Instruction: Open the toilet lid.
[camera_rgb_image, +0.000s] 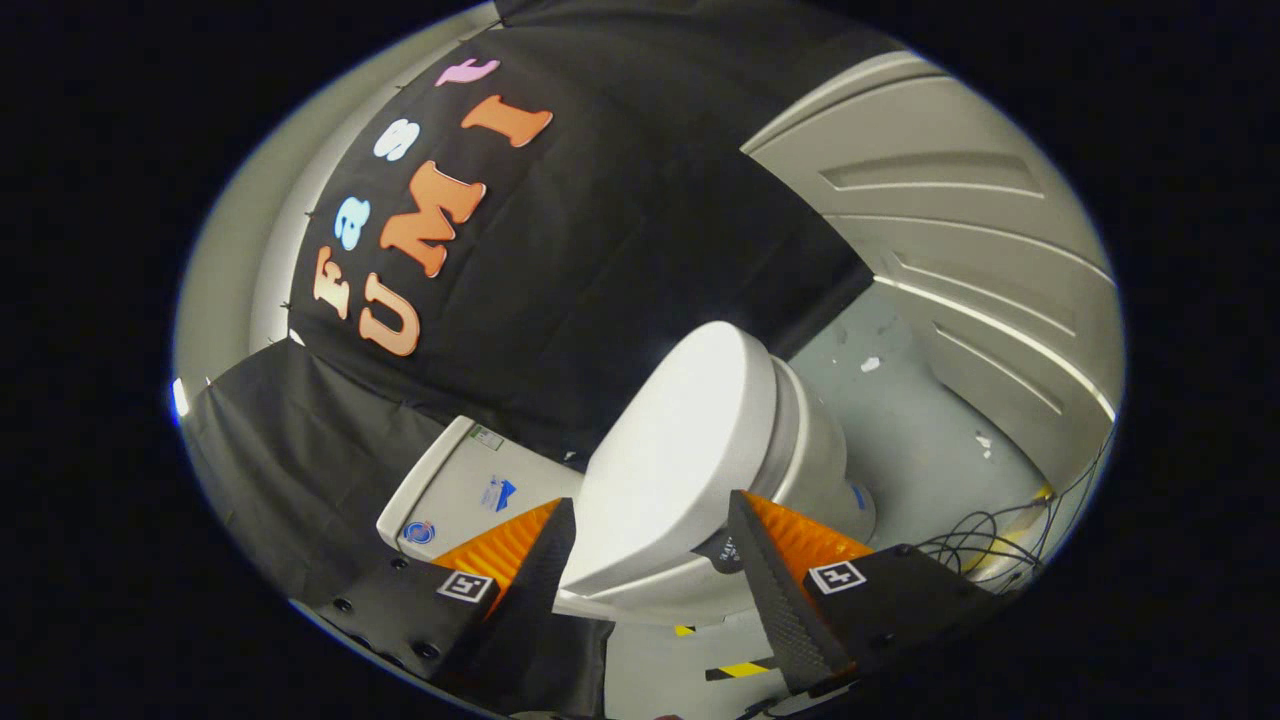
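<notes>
White plastic toilet lid (680, 450) lies closed between the gripper's (650, 550) spread fingers.
White cistern (470, 490) beside; tangled black cables (985, 545) beyond.

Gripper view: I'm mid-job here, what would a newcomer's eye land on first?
The white toilet lid draws the eye first: it sits between and just beyond the open gripper, whose fingers straddle its front edge without pressing on it. The lid looks lifted slightly off the bowl. Behind it the tank stands against the black cloth, and loose cables lie on the floor past the bowl.
</notes>
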